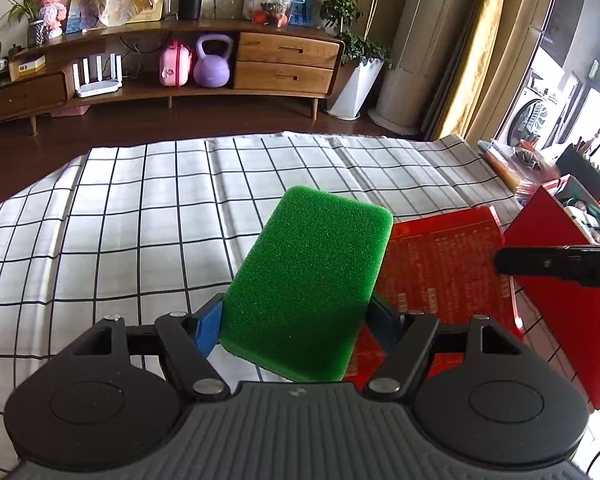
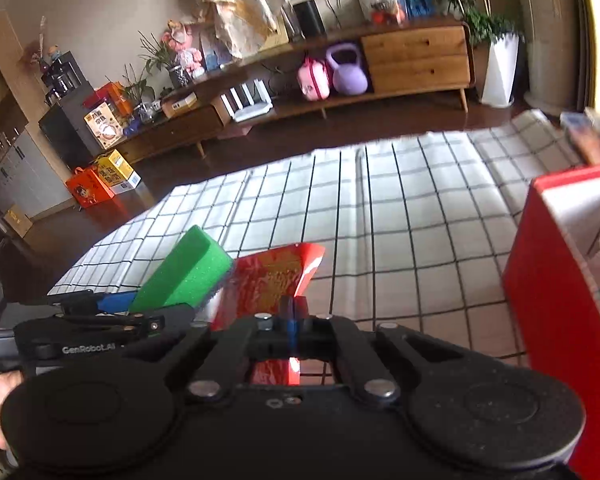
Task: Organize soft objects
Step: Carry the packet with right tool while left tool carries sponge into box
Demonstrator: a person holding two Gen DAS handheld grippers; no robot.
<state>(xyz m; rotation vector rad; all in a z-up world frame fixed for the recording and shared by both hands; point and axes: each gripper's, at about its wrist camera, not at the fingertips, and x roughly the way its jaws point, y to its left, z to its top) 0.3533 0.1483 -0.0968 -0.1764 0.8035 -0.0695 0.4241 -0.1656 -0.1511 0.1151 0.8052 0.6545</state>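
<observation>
The left claw (image 1: pixel 296 316) is clenched on a green sponge (image 1: pixel 308 280), its blue pads (image 1: pixel 209 328) pressed into the near end of the block's two long sides. The sponge is a rounded rectangle; its long axis runs away from the claw, tilted a little to the right, and its far end rises above the checked cloth (image 1: pixel 140 220) that covers the table. Seen from the right wrist, the green sponge (image 2: pixel 182 270) slants up and to the right, with one broad face and one thick edge showing.

The right claw (image 2: pixel 292 314) has its blue pads pressed together; a red packet (image 2: pixel 280 276) lies right at its tips, but whether it is pinched I cannot tell. In the left view the red packet (image 1: pixel 440 264) lies flat just to the right of the sponge. Farther right stands a red box (image 1: pixel 560 288), open at the top, with things inside.

Left of and beyond the sponge the cloth is bare up to its far edge. Past that edge are dark floor and a long wooden sideboard (image 1: pixel 284 60).
</observation>
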